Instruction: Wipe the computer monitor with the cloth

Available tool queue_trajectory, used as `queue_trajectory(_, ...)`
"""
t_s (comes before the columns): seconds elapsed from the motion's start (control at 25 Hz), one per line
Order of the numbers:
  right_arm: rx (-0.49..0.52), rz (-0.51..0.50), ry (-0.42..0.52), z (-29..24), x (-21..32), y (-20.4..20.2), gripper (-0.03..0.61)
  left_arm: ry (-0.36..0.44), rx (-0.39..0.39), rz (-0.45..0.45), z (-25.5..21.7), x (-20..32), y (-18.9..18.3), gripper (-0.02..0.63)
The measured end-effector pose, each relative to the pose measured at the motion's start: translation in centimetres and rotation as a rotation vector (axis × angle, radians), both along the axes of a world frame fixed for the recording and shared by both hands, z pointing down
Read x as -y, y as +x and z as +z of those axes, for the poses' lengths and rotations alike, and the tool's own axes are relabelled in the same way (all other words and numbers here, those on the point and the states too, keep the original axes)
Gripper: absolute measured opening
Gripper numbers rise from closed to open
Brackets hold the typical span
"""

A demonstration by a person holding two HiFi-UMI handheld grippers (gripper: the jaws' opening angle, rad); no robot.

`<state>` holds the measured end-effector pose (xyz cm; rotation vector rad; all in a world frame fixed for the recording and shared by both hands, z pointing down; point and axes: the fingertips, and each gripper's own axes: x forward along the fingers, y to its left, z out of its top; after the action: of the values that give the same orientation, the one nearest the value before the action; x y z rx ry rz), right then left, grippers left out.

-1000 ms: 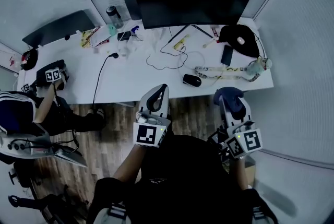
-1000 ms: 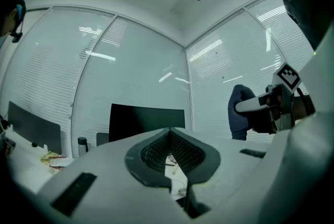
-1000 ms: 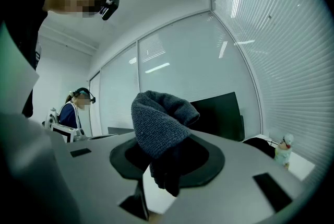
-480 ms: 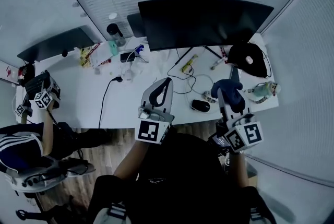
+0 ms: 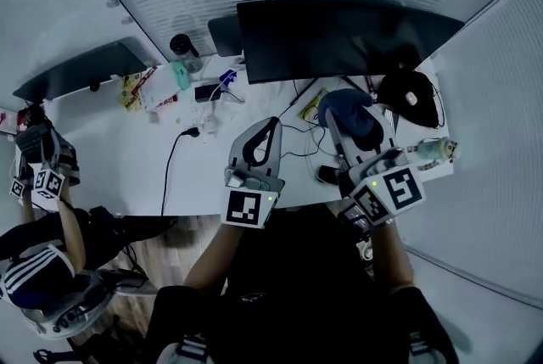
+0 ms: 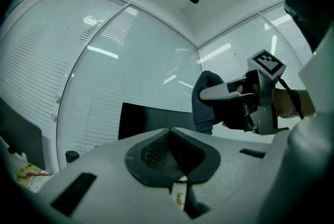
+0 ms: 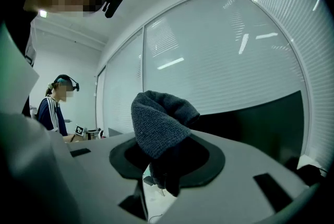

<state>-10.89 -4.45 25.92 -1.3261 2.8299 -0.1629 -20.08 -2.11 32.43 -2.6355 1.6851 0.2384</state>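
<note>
Blue cloth (image 7: 159, 124) pinched in my right gripper (image 5: 355, 126), hiding its tips. Left gripper (image 6: 172, 152) pressed together, empty, above the desk's (image 5: 127, 159) front edge, monitor (image 5: 339, 40) behind.

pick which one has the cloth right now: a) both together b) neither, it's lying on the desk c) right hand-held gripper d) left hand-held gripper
C: the right hand-held gripper is clamped on the dark knitted cloth, which bunches up out of its jaws, while the left hand-held gripper has its jaws together with nothing between them.
</note>
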Motion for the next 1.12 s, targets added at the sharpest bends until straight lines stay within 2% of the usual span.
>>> queue_trajectory(0.24,-0.066,-0.031,-0.021,0.3,5.0,-4.7,0.129,-0.017,0.026,-0.057,0.0,1.4,-2.4,0.006)
queue_trajectory(0.44,-0.083,-0.047,-0.024,0.0,8.6,-8.1,0.13,-0.037,-0.044,-0.113,0.4,2.4,-4.3,0.006)
queue_trajectory(0.6,-0.075,-0.06,-0.023,-0.4,10.6,-11.2,0.13,-0.051,-0.028,-0.13,0.9,2.7,-5.2,0.006)
queue_trajectory(1.12,-0.036,-0.121,-0.068,0.3,15.1,-15.2,0.13,-0.027,-0.06,-0.184,0.0,5.0,-6.2,0.006)
